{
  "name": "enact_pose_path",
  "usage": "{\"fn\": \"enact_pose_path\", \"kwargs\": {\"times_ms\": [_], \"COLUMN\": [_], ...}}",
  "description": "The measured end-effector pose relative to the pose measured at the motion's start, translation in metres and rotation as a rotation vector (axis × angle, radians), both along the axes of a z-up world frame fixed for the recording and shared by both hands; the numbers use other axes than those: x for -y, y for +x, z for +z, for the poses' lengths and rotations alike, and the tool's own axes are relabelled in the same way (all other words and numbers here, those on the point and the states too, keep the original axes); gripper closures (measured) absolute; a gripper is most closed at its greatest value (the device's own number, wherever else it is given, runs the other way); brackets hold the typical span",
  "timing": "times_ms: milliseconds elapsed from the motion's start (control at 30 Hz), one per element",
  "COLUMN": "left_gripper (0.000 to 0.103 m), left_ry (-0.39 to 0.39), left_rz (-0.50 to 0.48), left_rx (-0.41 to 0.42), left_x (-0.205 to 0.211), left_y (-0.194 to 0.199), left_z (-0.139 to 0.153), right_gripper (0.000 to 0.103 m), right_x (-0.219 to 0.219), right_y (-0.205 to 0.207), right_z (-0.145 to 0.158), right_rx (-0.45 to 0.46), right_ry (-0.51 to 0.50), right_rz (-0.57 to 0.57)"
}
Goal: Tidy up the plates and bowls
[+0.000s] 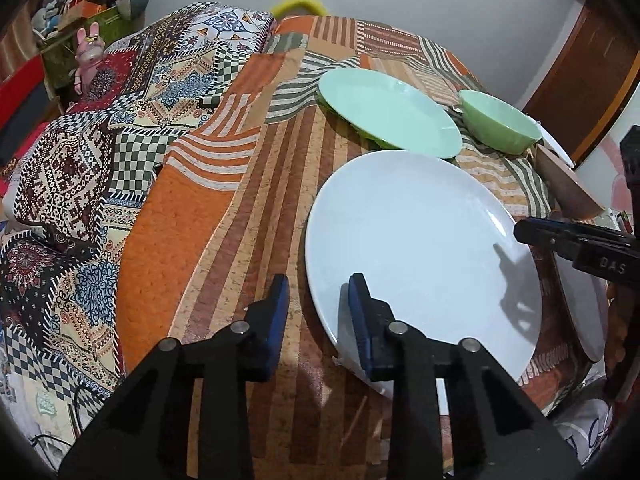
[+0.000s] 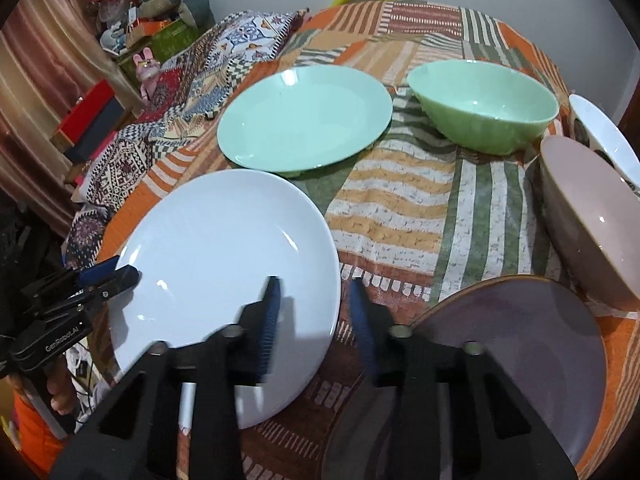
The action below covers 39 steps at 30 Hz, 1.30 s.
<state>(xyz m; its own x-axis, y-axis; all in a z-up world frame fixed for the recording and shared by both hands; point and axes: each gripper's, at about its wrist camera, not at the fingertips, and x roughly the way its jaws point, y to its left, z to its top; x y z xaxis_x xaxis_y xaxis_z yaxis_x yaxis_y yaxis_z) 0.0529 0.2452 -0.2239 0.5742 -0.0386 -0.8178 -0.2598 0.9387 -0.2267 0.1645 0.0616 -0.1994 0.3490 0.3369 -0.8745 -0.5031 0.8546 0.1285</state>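
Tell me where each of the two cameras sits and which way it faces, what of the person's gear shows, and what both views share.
Left wrist: rides the left gripper, facing across the table from the white plate's left rim; its open fingers show, and the right gripper enters at right.
Right wrist: rides the right gripper, between the white plate and purple plate; the left gripper shows at left.
Shared: white plate, green plate, green bowl.

The left wrist view looks forward and down along its own tongs [image 1: 319, 286] from the bench's near left edge, close above the white plate [image 1: 420, 256]. The right wrist view sits further right, facing the same way, equally close and low. Both share the white plate [image 2: 224, 280], the green plate [image 1: 390, 114] [image 2: 304, 120] and the green bowl [image 1: 498, 122] [image 2: 482, 106].
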Motion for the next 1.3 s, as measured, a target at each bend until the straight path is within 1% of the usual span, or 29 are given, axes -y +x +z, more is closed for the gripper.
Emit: {"fn": "enact_pose_path", "kwargs": {"times_ms": [233,400,533,633,800,1033,1133,1300], "left_gripper": [0.078,0.078,0.078,0.078,0.078,0.078,0.078,0.078], "left_ry": [-0.042,-0.036,-0.061,-0.036,-0.011,0.002,0.002,0.031], "left_rz": [-0.01,-0.014,-0.014,-0.009,0.007,0.019,0.028,0.026], "left_rx": [0.003,0.0,0.001,-0.003,-0.002,0.014,0.034,0.088], "left_x": [-0.001,0.002,-0.001,0.002,0.006,0.007,0.007,0.013], "left_y": [0.003,0.005,0.003,0.002,0.001,-0.006,-0.008,-0.013], "left_z": [-0.003,-0.003,-0.005,-0.004,0.002,0.014,0.025,0.048], "right_gripper": [0.079,0.079,0.079,0.079,0.079,0.079,0.079,0.079], "right_x": [-0.002,-0.006,-0.006,-0.007,-0.006,-0.002,-0.001,0.005], "right_y": [0.003,0.005,0.004,0.001,-0.001,-0.008,-0.012,-0.021], "right_z": [-0.01,-0.013,-0.014,-0.013,-0.012,0.001,0.013,0.034], "right_rx": [-0.035,-0.04,-0.034,-0.021,-0.028,-0.002,0.021,0.074], "right_ry": [-0.02,-0.029,-0.027,-0.03,-0.008,0.028,0.052,0.095], "right_rz": [0.0,0.005,0.001,0.0,-0.007,-0.006,-0.005,-0.008]}}
